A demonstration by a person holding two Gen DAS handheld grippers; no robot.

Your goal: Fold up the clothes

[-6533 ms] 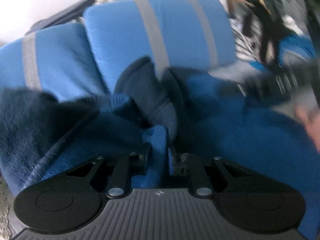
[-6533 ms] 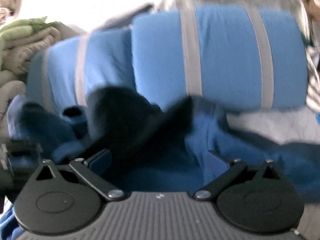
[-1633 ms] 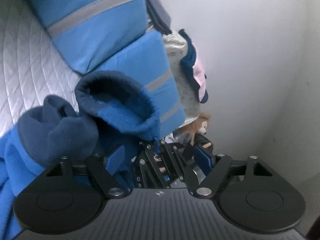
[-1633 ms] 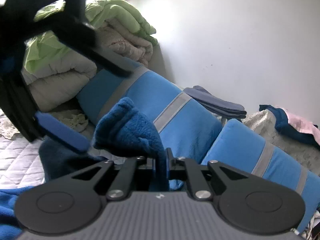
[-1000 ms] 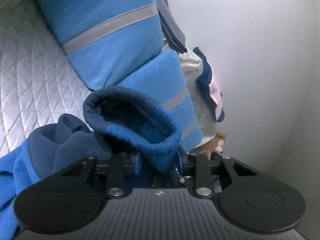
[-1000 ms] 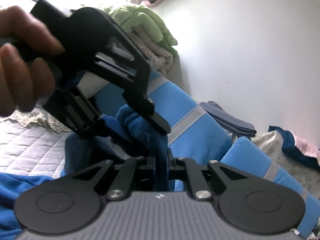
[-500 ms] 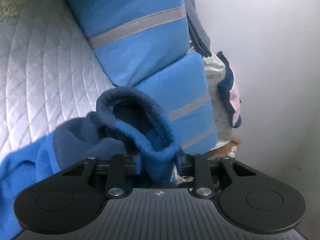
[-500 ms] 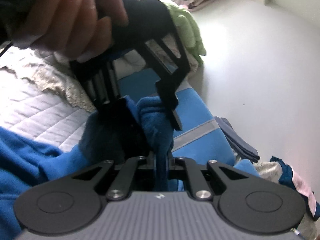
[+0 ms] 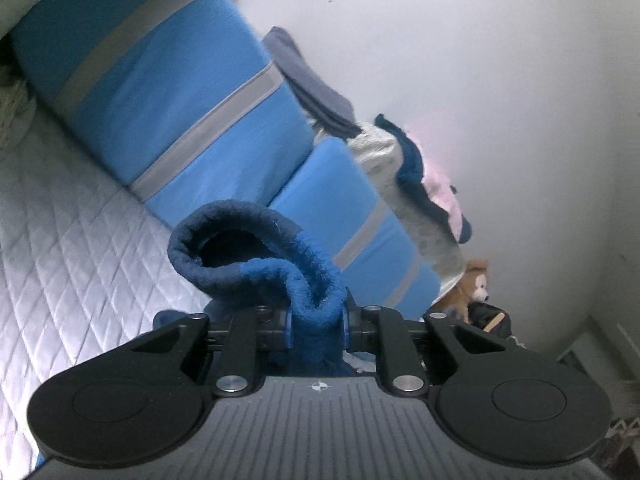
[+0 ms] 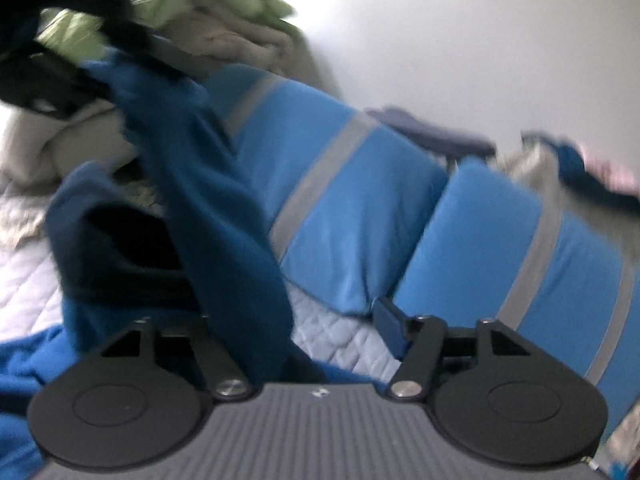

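Note:
A blue fleece garment [image 9: 256,248] with a dark navy cuff is bunched between the pads of my left gripper [image 9: 316,328]. Its jaws are closing and press on the fleece. In the right wrist view the same fleece [image 10: 208,208] hangs down from the blurred left gripper [image 10: 52,60] at the top left. It drapes over the left side of my right gripper [image 10: 284,324] and hides that finger. The right jaws are opening. The blue right pad [image 10: 390,332] stands clear of the cloth, and nothing is pinched.
Two blue pillows with grey stripes [image 9: 180,92] [image 10: 352,200] lean against the white wall. The white quilted bed [image 9: 60,260] lies below. Green and beige bedding [image 10: 200,12] is piled at the left. Folded dark clothes [image 9: 316,92] and a plush toy [image 9: 472,280] sit behind the pillows.
My right gripper has sprung open and let go of the fleece, then drawn back from the left gripper. The left gripper has tightened on the cuff, risen and rolled.

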